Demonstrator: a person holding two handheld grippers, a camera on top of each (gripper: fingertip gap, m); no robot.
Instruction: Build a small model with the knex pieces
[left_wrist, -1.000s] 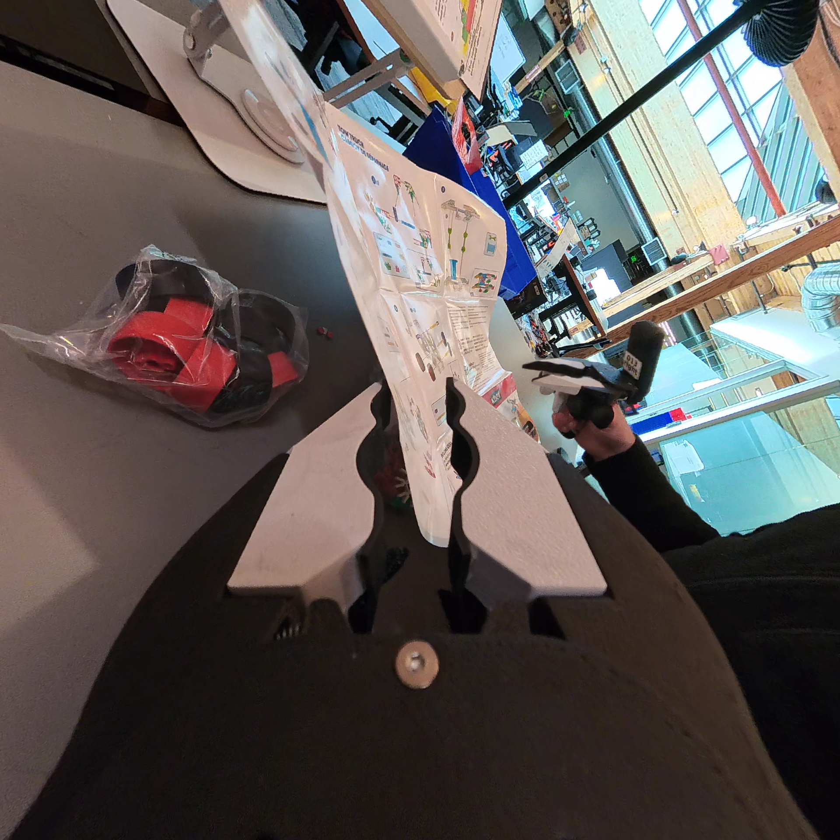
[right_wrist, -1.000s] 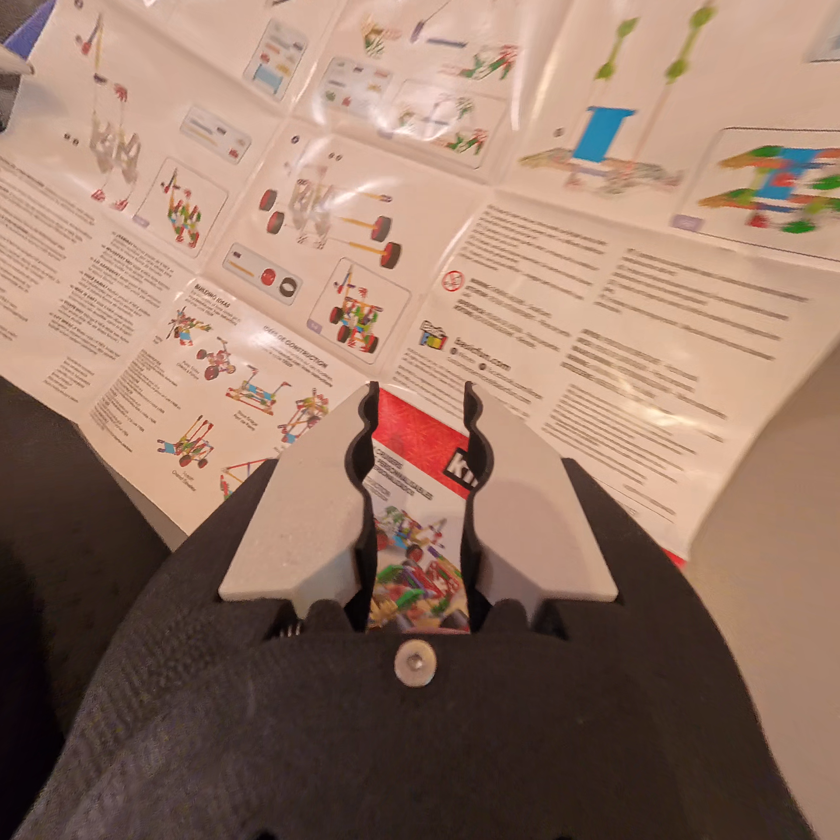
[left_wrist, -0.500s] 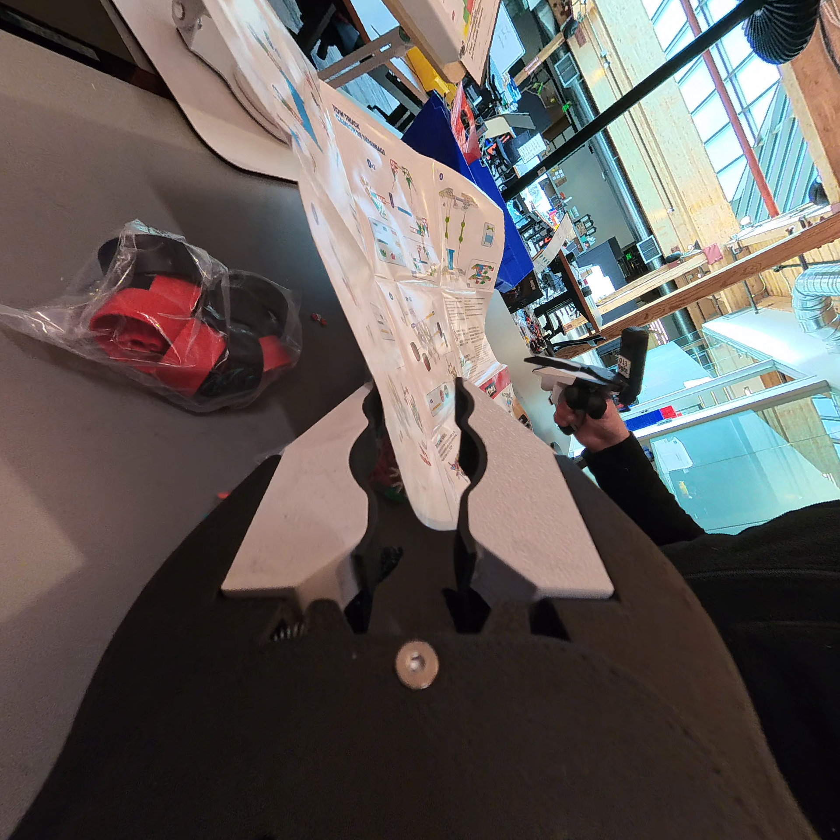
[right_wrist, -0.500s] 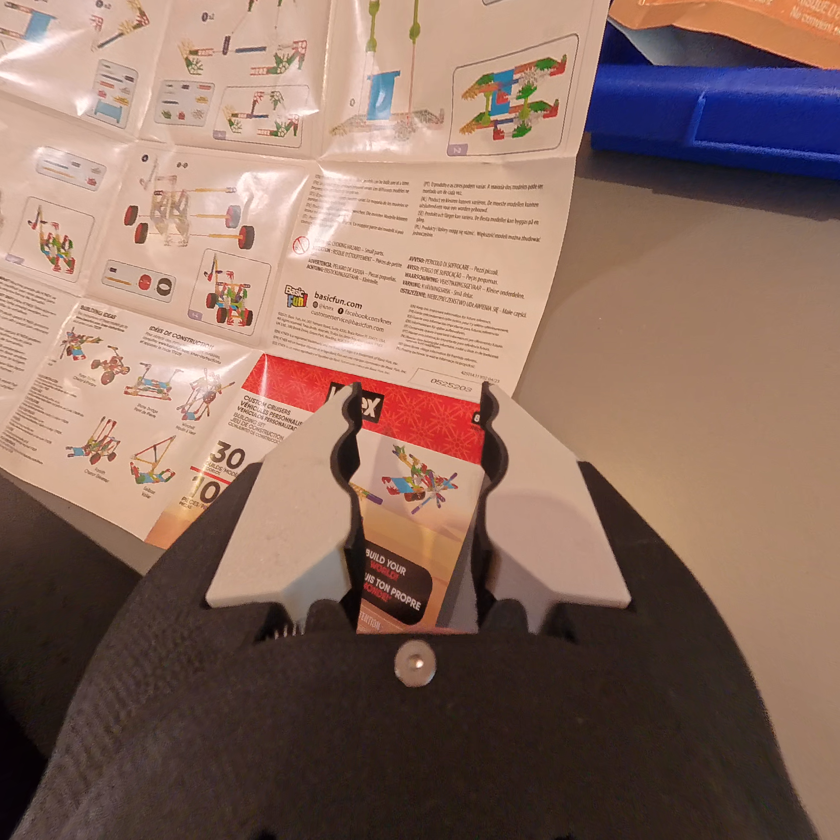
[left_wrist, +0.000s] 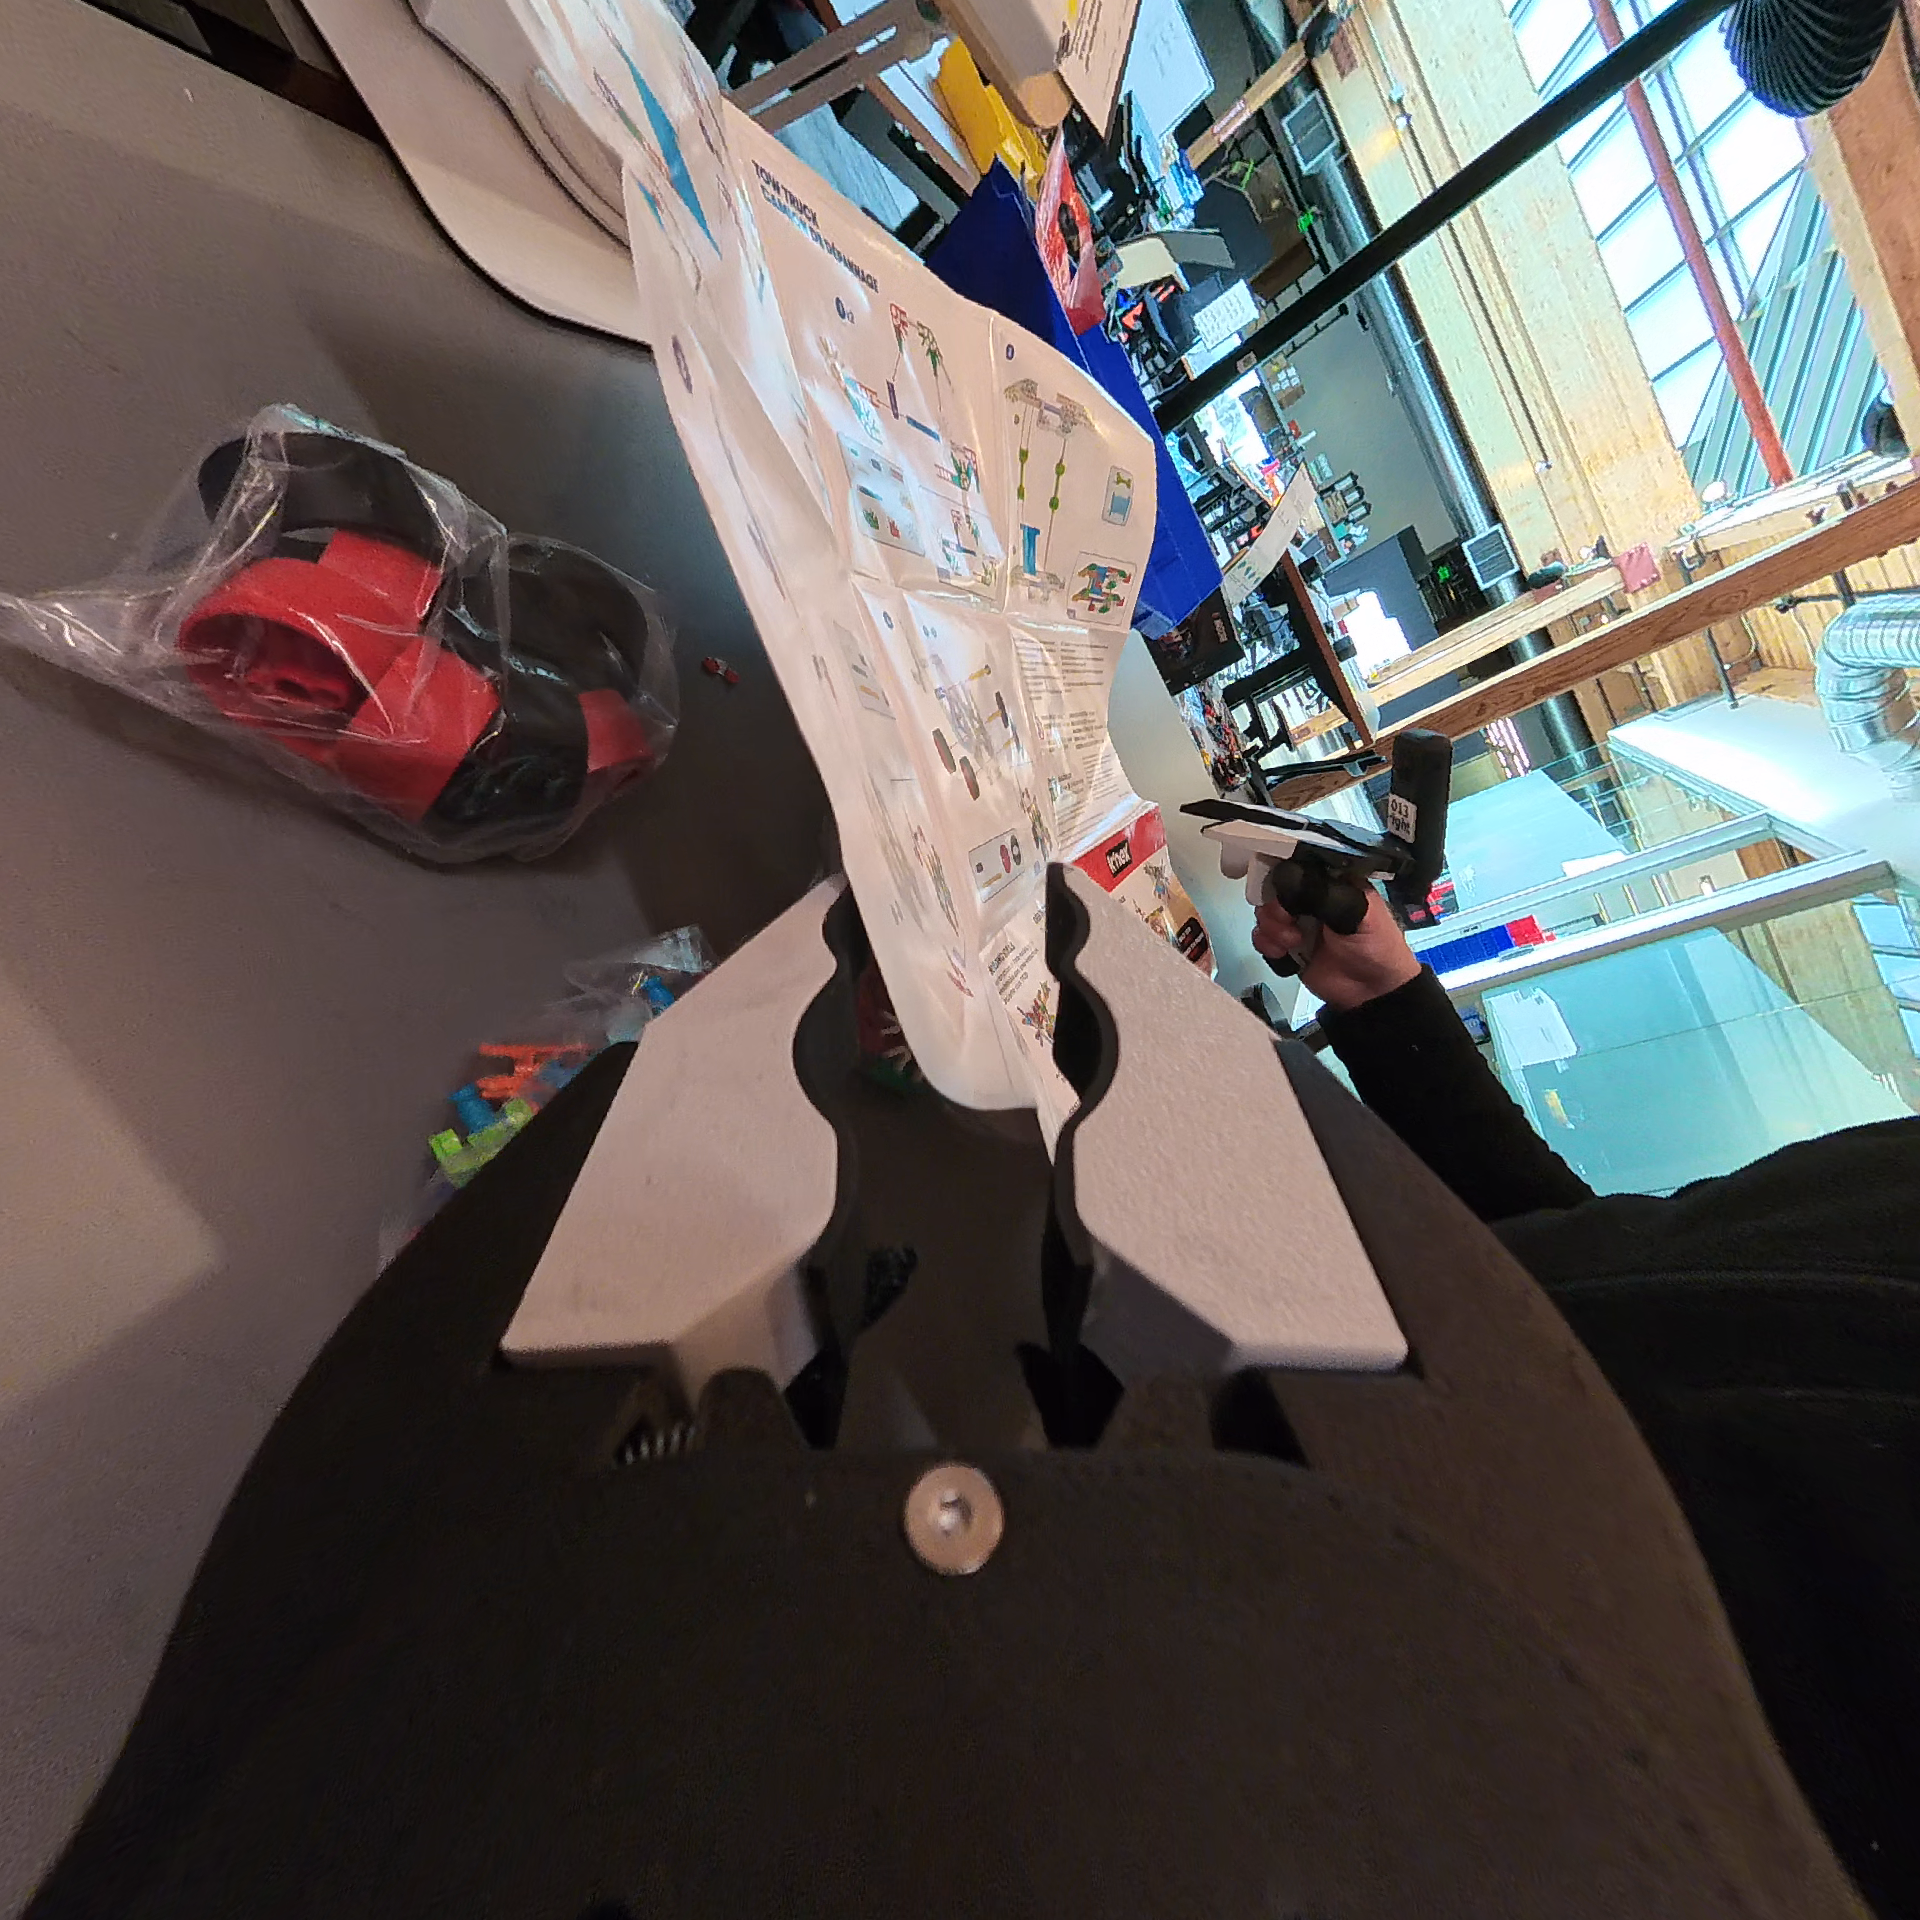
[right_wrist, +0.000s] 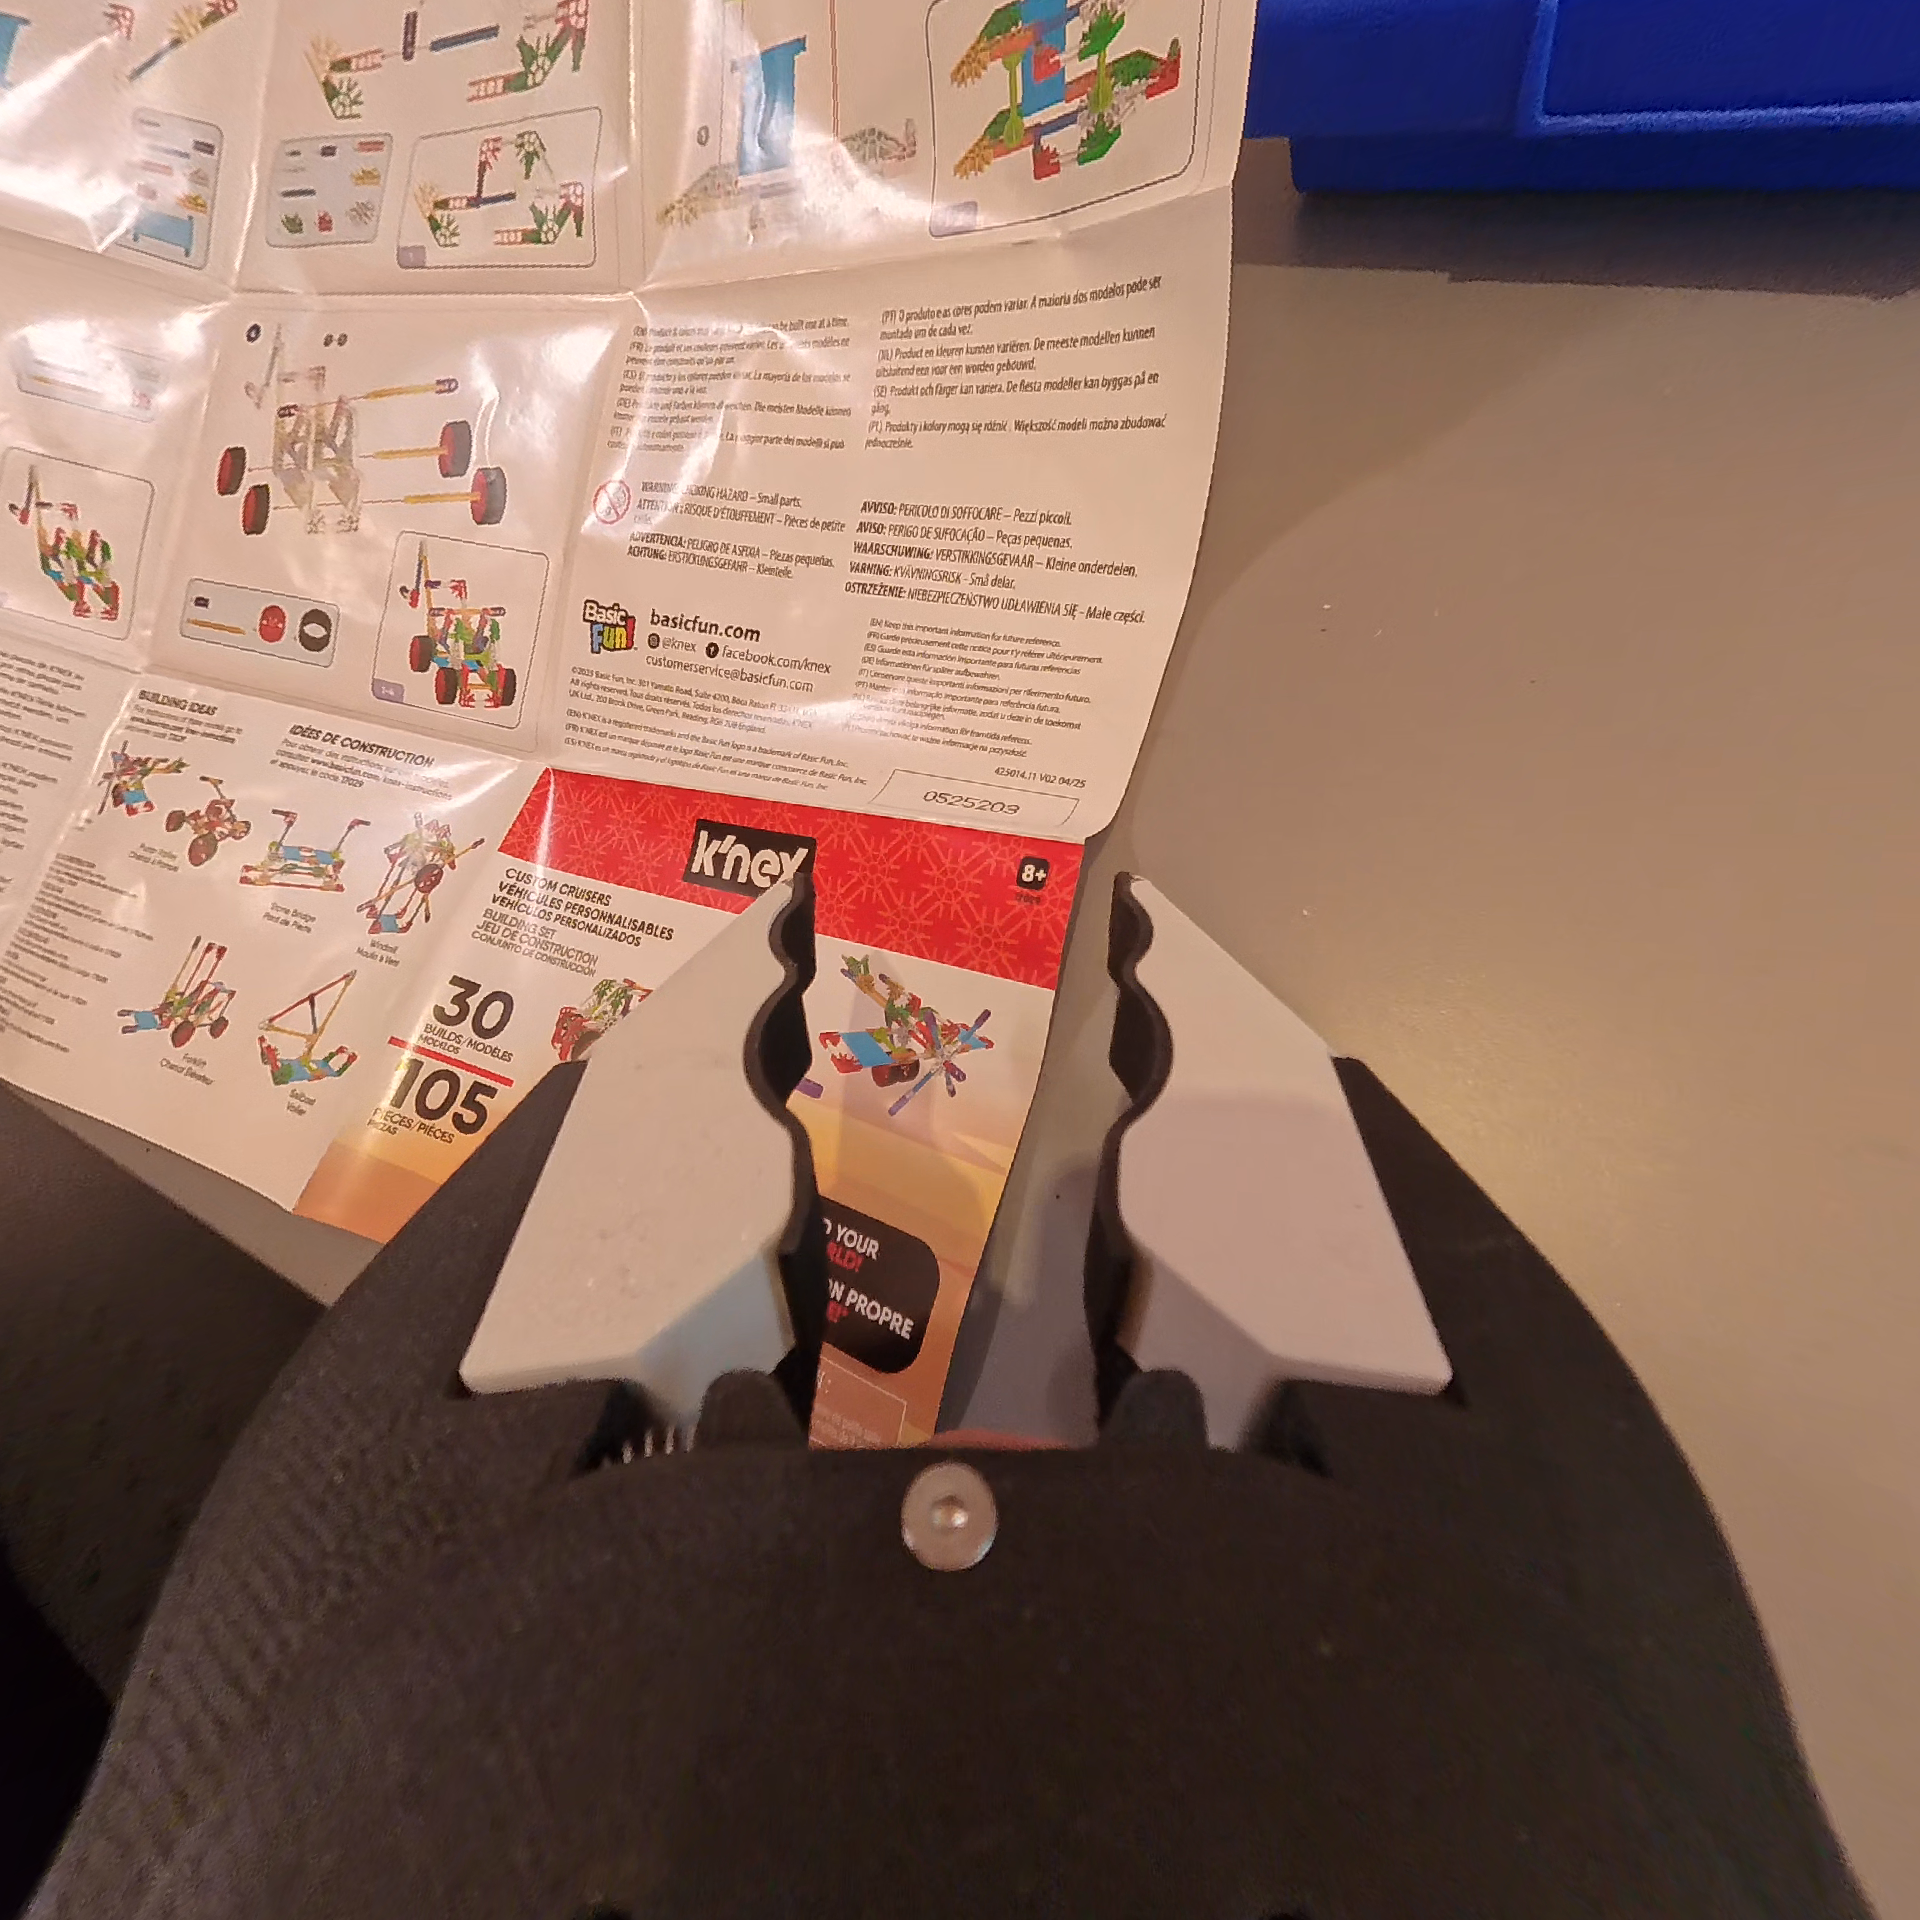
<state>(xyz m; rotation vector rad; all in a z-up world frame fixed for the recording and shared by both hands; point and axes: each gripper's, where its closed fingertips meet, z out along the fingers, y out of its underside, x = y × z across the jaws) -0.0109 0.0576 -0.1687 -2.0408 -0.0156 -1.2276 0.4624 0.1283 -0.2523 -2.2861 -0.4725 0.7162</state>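
Note:
A large folded-out instruction sheet (right_wrist: 727, 468), white with coloured diagrams and a red cover panel, lies on the grey table (right_wrist: 1558, 727). My right gripper (right_wrist: 964, 883) is open and empty, just above the red panel at the sheet's near right corner. In the left wrist view the sheet (left_wrist: 914, 582) curves up from the table, and its near edge hangs between the fingers of my left gripper (left_wrist: 945, 876), which stand apart without pinching it. The right gripper (left_wrist: 1236, 826) shows farther off there, held in a hand beside the sheet.
A clear bag of red and black wheels (left_wrist: 395, 644) lies on the table (left_wrist: 208, 987) to the left. A small bag of coloured pieces (left_wrist: 520, 1091) lies by my left finger. A blue bin (right_wrist: 1714, 94) stands behind the sheet, and a white base plate (left_wrist: 468, 135) at the far left. The grippers' ends are close to 50 cm from one another.
My right gripper opened, let go of the sheet and drew back; the sheet settled flatter on the table. My left gripper's fingers spread a little and the sheet sank lower.

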